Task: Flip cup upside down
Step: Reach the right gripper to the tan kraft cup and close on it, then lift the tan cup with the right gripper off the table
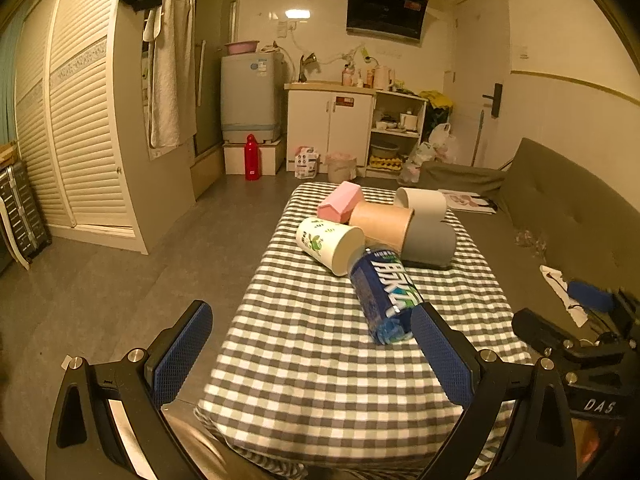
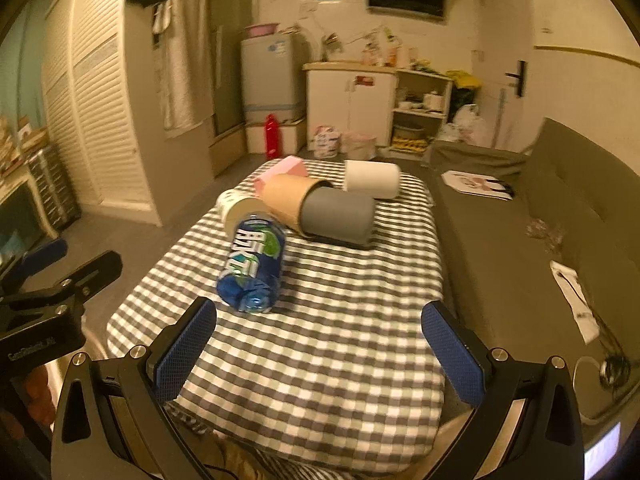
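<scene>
Here, both the left tongs (image 1: 310, 330) and right tongs (image 2: 320, 332) hang spread wide and empty over the checked desk (image 1: 320, 360). The leaf-print cup (image 1: 330, 244) lies on its side at twelve o'clock, touching the blue bottle (image 1: 384, 296) (a likely snag). Better to grip mid-wall, lift clear, then rotate mouth-down.

Your backdrop: red bottle (image 1: 252, 157) upright on the floor by the washing machine (image 1: 251, 94). White cabinet (image 1: 330, 128) beside it, open shelves (image 1: 398, 132) holding dishes. Range hood (image 1: 386, 10) above. Towel (image 1: 170, 72) hangs on the louvered wardrobe (image 1: 86, 120). Grey sofa (image 1: 568, 216) to your right, papers (image 1: 470, 201) lying on it.
</scene>
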Available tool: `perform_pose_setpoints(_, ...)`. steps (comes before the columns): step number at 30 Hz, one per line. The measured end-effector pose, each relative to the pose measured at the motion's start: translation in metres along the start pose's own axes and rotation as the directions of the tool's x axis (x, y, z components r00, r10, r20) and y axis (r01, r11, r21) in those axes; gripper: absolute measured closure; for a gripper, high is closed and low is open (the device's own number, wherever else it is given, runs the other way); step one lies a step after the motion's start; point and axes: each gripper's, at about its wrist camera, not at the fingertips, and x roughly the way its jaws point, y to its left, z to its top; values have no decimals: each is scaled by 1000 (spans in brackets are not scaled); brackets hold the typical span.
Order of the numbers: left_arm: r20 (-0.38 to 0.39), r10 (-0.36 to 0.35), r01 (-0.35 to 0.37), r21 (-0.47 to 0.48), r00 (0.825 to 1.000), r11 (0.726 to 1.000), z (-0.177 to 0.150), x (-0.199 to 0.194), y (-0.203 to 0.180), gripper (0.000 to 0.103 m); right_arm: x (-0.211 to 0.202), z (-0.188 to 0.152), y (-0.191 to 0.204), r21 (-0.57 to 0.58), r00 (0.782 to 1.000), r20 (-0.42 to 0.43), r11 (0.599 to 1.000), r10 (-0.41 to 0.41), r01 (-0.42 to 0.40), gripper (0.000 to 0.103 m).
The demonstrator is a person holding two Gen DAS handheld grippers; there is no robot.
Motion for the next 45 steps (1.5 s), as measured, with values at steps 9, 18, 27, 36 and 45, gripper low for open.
perform_pose_setpoints(9,-60,64,-67,-60,996,996,43,57,30,0,63,85,14,-228,993,-99,970,60,-82,0)
perform_pose_setpoints(18,-137,93,-105,-84,986,991,65,127,57,0,181,141,33,-372,961,-268,912,70,-171,0)
perform_pose_setpoints(27,-212,100,-124,-105,972,987,60,180,74,0,274,154,43,-481,861,-504,805,71,-348,10)
perform_pose_setpoints(36,-251,110,-141,-109,962,984,57,201,81,0,327,146,61,-502,784,-620,745,44,-439,24)
perform_pose_setpoints(45,-242,123,-155,-121,962,980,63,197,84,0,310,181,51,-383,843,-510,834,168,-398,25)
